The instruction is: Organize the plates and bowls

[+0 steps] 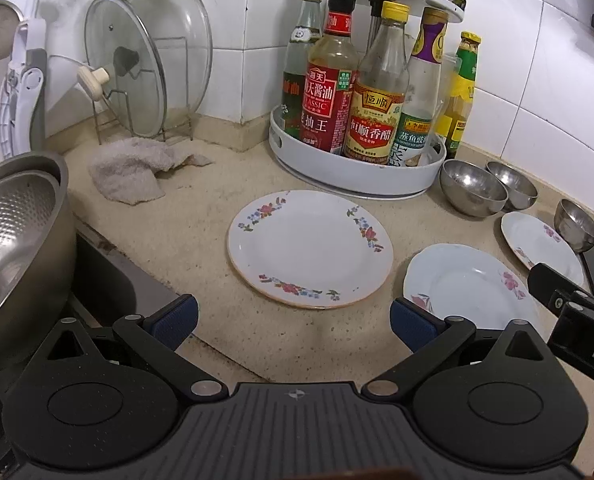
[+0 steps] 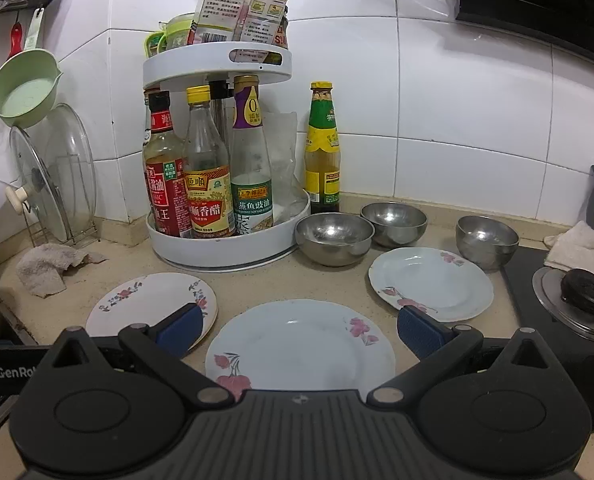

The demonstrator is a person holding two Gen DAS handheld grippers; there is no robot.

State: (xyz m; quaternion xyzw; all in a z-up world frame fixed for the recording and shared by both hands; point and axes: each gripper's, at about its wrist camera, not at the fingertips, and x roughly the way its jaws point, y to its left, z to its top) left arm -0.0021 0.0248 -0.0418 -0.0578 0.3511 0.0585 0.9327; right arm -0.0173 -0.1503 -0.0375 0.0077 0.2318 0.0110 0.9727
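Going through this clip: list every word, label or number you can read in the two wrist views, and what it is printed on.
"CLASSIC": red label of the soy sauce bottle.
"恒顺香醋": yellow-capped vinegar bottle.
"蒸鱼豉油": green label of the purple-necked bottle.
"0": purple neck label of that same bottle.
"GenRo", cut off: left gripper's body.
"DA", cut off: right gripper's body.
Green-capped bottle and packets on the rack: print too small to read.
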